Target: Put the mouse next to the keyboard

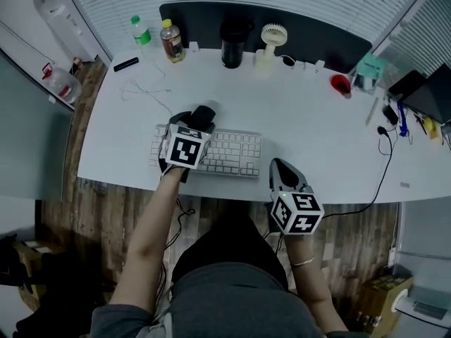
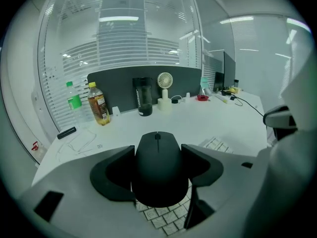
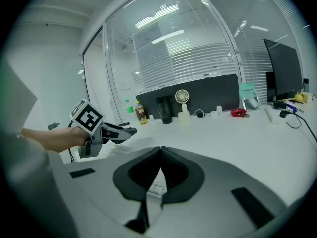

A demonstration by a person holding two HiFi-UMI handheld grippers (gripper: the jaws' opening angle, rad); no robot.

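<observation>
A black mouse (image 2: 158, 175) sits clamped between the jaws of my left gripper (image 2: 158, 155), which is shut on it. In the head view that left gripper (image 1: 199, 118) holds the mouse (image 1: 204, 113) over the left end of the white keyboard (image 1: 232, 153); keyboard keys (image 2: 166, 219) show just under the mouse. My right gripper (image 1: 280, 165) hovers by the table's front edge, just right of the keyboard, its jaws shut with nothing between them. The right gripper view shows those jaws (image 3: 160, 150) touching, with the left gripper (image 3: 106, 131) off to its left.
Along the back of the white table (image 1: 310, 125) stand a green-capped bottle (image 1: 141, 30), a tea bottle (image 1: 171, 41), a black tumbler (image 1: 231, 44) and a small fan (image 1: 271, 44). A white cable (image 1: 144, 90) lies at left; black cables (image 1: 384, 132) and a monitor (image 1: 431, 94) at right.
</observation>
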